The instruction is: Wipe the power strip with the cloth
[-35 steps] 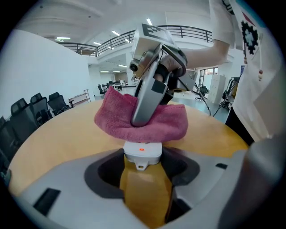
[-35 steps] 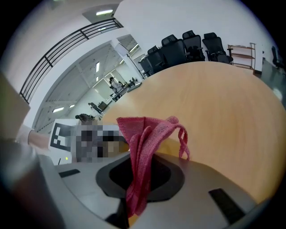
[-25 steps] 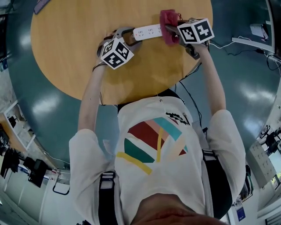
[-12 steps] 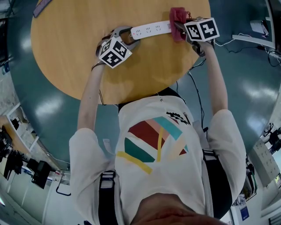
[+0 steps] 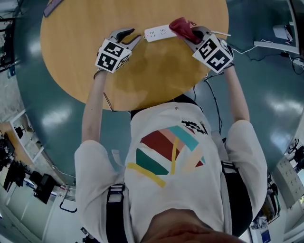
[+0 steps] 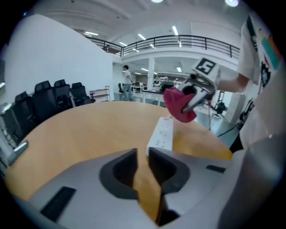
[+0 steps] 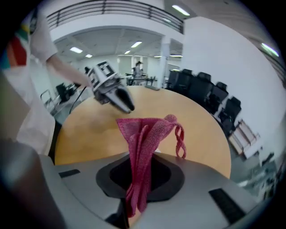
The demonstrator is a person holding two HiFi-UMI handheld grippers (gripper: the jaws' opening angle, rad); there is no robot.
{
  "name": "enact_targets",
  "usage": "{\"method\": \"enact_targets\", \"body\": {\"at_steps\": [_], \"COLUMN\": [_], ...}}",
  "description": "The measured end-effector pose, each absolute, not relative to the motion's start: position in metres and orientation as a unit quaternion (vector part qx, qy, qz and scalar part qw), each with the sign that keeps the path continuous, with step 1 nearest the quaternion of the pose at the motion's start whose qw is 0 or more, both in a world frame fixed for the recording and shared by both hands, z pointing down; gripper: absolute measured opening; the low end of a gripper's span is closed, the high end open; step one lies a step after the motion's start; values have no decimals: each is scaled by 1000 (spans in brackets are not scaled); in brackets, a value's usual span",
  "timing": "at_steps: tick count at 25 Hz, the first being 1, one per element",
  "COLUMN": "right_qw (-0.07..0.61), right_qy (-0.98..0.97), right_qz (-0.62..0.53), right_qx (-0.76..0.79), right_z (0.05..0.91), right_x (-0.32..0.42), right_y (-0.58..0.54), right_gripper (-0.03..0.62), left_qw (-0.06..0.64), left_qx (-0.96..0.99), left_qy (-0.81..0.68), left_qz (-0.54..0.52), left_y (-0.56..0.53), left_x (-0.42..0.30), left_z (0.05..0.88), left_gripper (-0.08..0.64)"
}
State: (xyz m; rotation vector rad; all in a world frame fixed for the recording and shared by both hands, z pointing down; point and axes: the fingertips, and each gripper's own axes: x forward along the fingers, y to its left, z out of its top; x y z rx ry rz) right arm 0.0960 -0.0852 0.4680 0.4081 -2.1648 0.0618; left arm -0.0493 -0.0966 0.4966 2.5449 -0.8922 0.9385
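Because my left gripper (image 5: 129, 37) has just been closing its jaws on nothing while my right gripper (image 5: 190, 36) pinches the cloth (image 5: 179, 25), wiping could skid the loose power strip (image 5: 156, 32).

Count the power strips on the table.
1. The white power strip lies on the round table near its far edge; the red cloth hides its right end from overhead.

power strip (image 5: 156, 32): right end under cloth (image 5: 182, 27) | purple object (image 5: 52, 6): cut by top edge
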Motion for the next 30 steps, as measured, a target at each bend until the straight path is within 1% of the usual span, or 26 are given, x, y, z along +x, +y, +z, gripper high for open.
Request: {"method": "enact_targets", "body": {"at_steps": [1, 3, 5, 9, 14, 17, 25, 30], "right_qw": [468, 497, 512, 512, 521, 524, 521, 513], "right_qy": [-872, -851, -827, -814, -778, -769, -773, -781], "right_qz": [-26, -132, -215, -272, -348, -362, -358, -349], "right_qx": [143, 109, 82, 44, 48, 55, 65, 67], "right_z": [469, 475, 484, 499, 514, 522, 534, 538], "right_x": [84, 60, 37, 3, -13, -18, -24, -23], "right_y": [-75, -60, -48, -29, -34, -38, -37, -38], "right_gripper": [39, 39, 38, 38, 39, 38, 40, 38], "left_qw": [133, 111, 105, 89, 110, 114, 125, 79], "left_qx": [875, 875, 885, 901, 900, 898, 901, 904], "left_qy": [-325, -329, -307, -259, -226, -233, -246, -256], "left_qz": [332, 338, 334, 337, 356, 356, 335, 333], "left_y": [-102, -111, -112, -110, -103, -103, -92, -92], "left_x": [-53, -50, -36, -8, 1, -6, -4, -4], "left_z": [493, 488, 484, 484, 504, 509, 513, 512], "left_gripper": [40, 35, 37, 37, 37, 37, 35, 35]}}
